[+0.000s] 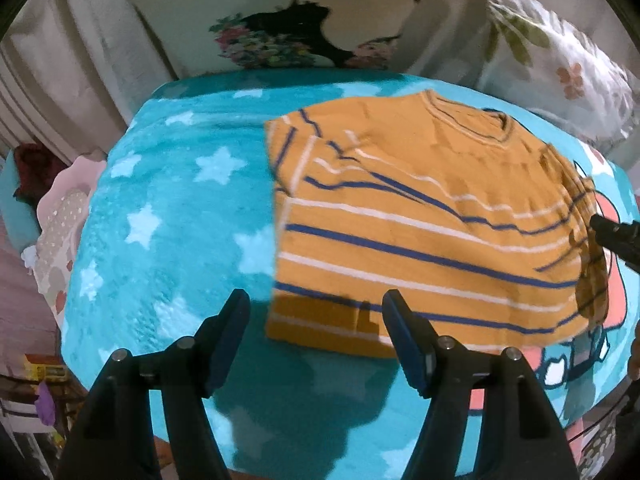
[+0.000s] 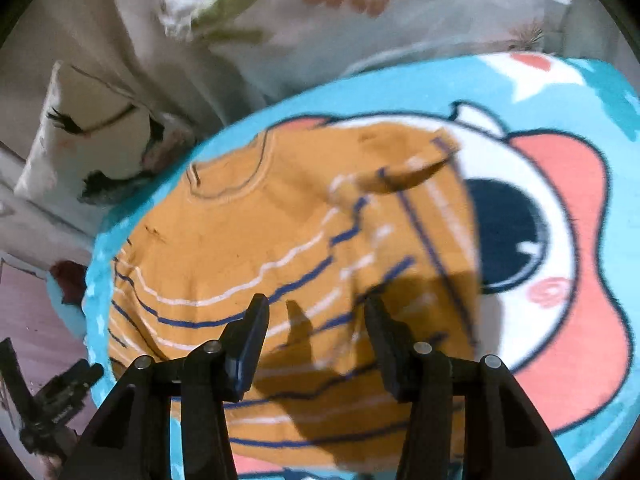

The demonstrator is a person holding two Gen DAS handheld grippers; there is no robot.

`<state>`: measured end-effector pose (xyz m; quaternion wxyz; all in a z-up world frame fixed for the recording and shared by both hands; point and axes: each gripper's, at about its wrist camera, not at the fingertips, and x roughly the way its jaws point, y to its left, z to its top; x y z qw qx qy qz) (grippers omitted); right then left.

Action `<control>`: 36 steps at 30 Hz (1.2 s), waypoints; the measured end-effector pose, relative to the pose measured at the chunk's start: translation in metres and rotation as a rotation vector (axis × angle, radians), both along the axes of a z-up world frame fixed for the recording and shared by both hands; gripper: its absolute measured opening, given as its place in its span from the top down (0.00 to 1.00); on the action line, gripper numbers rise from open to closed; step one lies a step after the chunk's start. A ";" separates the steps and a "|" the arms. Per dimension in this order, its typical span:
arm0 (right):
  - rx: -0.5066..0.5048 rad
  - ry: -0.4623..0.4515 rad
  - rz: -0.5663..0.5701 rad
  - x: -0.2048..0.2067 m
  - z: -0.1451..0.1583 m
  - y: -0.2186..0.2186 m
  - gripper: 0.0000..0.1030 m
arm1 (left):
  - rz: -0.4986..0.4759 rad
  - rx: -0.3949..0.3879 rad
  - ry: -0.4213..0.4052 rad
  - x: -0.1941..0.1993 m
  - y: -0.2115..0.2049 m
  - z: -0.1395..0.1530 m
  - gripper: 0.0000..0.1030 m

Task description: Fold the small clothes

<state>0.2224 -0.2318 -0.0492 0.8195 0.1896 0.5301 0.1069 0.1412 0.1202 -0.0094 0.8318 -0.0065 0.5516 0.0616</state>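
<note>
Left gripper (image 1: 316, 320) jaws apart, empty; right gripper (image 2: 316, 326) jaws apart, empty, both angled down

We carry a matte black left gripper (image 1: 316, 336) and right gripper (image 2: 316, 340) — each with two angular, wedge-shaped arms, round silver pin heads at the pivots, and flat dark blue pads (image 1: 404, 340) lining the fingers' inner faces.

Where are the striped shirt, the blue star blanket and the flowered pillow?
Striped shirt (image 1: 420, 216): left wrist view, middle of its front.
Blue star blanket (image 1: 172, 216): left wrist view, bare starred part.
Flowered pillow (image 2: 340, 12): right wrist view, its printed face.
</note>
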 end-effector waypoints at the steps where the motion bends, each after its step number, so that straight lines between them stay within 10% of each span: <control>1: 0.004 -0.009 0.004 -0.003 0.003 -0.003 0.48 | -0.005 0.005 0.000 -0.002 -0.007 0.001 0.34; 13: -0.048 0.054 0.119 -0.033 -0.038 0.007 0.49 | -0.042 0.047 -0.003 -0.013 -0.053 0.008 0.32; 27: 0.016 -0.098 0.113 -0.013 0.013 0.001 0.48 | -0.019 -0.021 0.092 -0.026 -0.075 -0.027 0.29; 36: -0.256 -0.038 0.182 0.059 -0.024 0.039 0.48 | 0.053 0.010 0.076 -0.044 -0.056 -0.016 0.29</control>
